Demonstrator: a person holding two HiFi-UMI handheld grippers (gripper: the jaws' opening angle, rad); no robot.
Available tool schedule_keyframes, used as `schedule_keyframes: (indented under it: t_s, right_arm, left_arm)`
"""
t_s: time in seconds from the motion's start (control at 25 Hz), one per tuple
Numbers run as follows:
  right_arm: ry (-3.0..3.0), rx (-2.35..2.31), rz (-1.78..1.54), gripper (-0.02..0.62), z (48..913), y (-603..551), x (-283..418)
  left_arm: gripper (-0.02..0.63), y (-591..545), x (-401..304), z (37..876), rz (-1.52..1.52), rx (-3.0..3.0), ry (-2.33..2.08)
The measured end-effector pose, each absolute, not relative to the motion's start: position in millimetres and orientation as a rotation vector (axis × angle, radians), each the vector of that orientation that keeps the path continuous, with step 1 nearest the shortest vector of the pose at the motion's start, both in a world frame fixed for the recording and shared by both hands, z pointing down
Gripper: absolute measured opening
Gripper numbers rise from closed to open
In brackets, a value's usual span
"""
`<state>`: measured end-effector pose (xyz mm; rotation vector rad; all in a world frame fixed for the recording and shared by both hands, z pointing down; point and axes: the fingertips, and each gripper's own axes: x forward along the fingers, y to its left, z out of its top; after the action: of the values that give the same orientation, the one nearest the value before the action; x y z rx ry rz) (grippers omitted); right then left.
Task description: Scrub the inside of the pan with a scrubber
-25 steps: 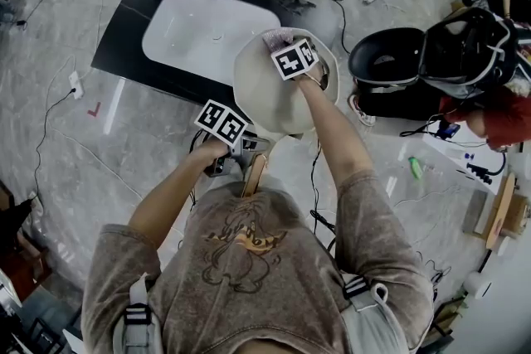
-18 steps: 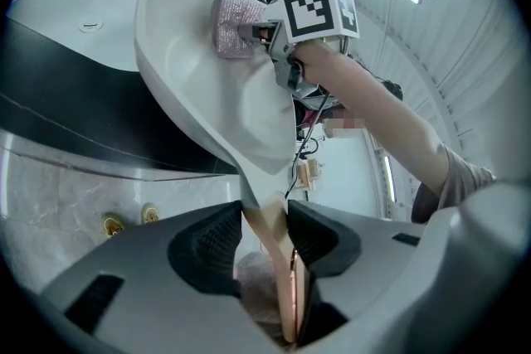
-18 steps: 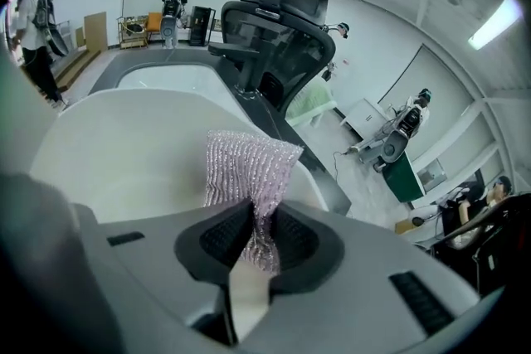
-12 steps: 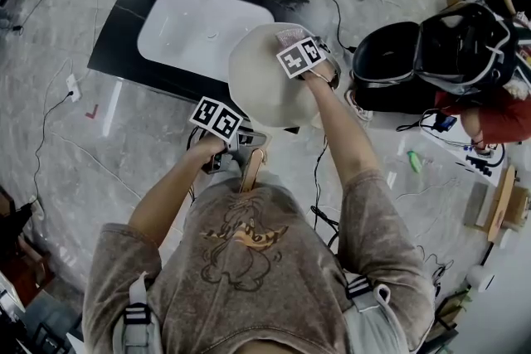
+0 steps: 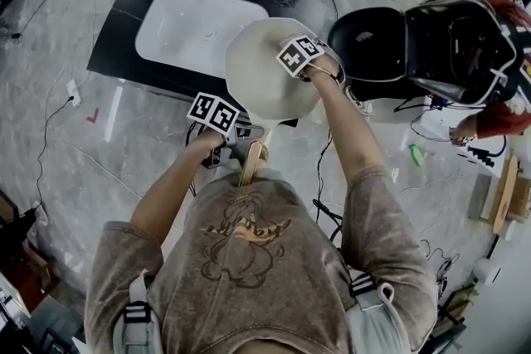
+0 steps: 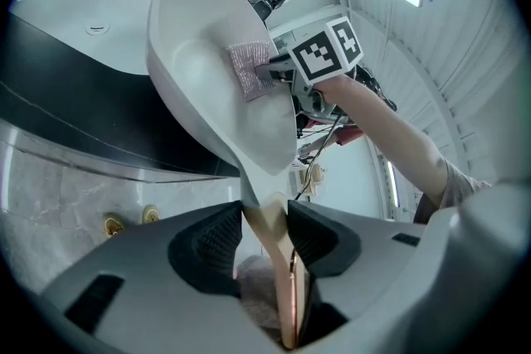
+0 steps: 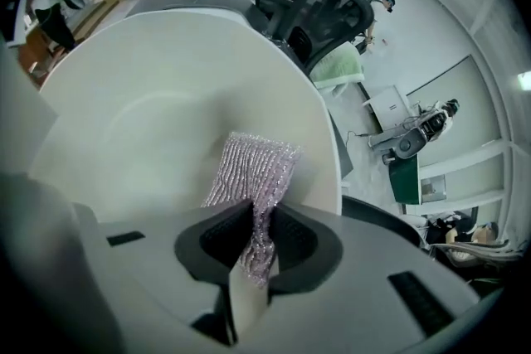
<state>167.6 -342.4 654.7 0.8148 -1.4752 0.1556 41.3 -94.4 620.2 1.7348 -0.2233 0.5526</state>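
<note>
The pan hung tilted over the near edge of the counter, in front of the person. Its handle pointed back toward the person and sat between the left gripper's jaws. The scrubber lay against the pan's inside, toward its right rim, clamped between the right gripper's jaws. The sink sat in the counter, behind and left of the pan. 1 chair stood on the floor to the pan's right.
</note>
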Motion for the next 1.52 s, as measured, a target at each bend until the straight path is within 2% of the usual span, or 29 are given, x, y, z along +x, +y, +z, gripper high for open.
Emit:
schedule_keyframes:
  t_s: [0.4,0.84,1.52]
  right_arm:
    - [-1.472,0.584,0.327,0.078,669.3,-275.5,159.8]
    - [-1.574,0.423,0.491,0.077,686.0,-212.1,103.4]
    - [-1.737,0.484,0.428,0.078,687.9,-251.5,29.8]
  left_arm:
    - [0.186,-95.5,40.4,619.4,0.547,1.741,-0.245]
    - [0.187,-98.8,40.4,621.8,0.557,1.743,-0.256]
    - [0.19,-95.0,43.0,622.2,0.619,1.748,-0.198]
